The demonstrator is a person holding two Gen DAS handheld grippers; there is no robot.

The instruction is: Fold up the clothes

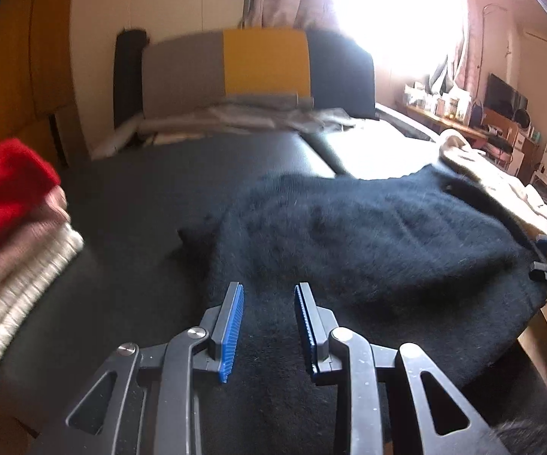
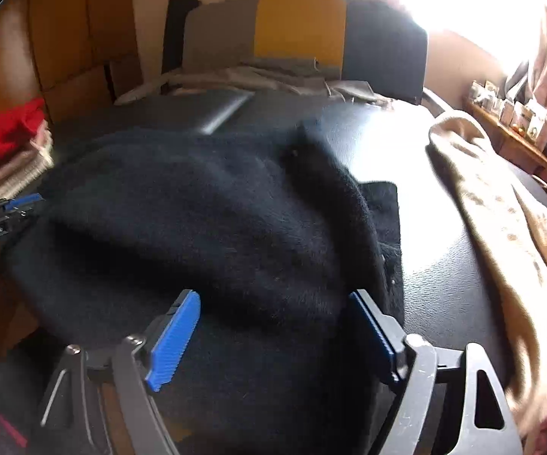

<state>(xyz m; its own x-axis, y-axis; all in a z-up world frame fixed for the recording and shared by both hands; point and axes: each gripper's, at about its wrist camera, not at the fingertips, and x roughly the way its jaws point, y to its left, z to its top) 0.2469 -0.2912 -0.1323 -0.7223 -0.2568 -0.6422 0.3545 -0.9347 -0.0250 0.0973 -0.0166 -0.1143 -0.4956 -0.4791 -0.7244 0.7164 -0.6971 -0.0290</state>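
Item: black fuzzy sweater (image 1: 368, 235), lying spread and rumpled across the near half of a dark table (image 1: 129, 197), its near edge hanging over the table's front; in the right wrist view a fold of the same sweater (image 2: 205, 227) rises as a ridge running from the middle toward the near right. Left gripper (image 1: 268, 295): blue-padded fingers (image 1: 235, 311) parted with a clear gap, poised over the sweater's near portion, nothing clamped between them (whether the tips touch the fabric cannot be told). Right gripper (image 2: 273, 299): fingers spread wide, straddling the sweater's near right part, the right-hand pad (image 2: 372, 326) just beside the ridge of the fold; no fabric is pinched between them. Each gripper shows at the edge of the other's view, the right one at the sweater's right edge and the left one at its left edge. Stack of folded clothes (image 1: 11, 235) on the left of the table, well apart from the sweater: red on top, pinkish-brown below, pale ribbed knit at the bottom. Beige garment (image 2: 500, 227) lying unfolded along the table's right side, near the sweater. Behind the table: a panel in grey, yellow and black sections (image 1: 265, 60) with greyish cloth heaped at its foot, curtains, and a bright window (image 1: 394, 11) washed out by glare. Cluttered shelf (image 1: 463, 110) at far right (contents too small to identify).
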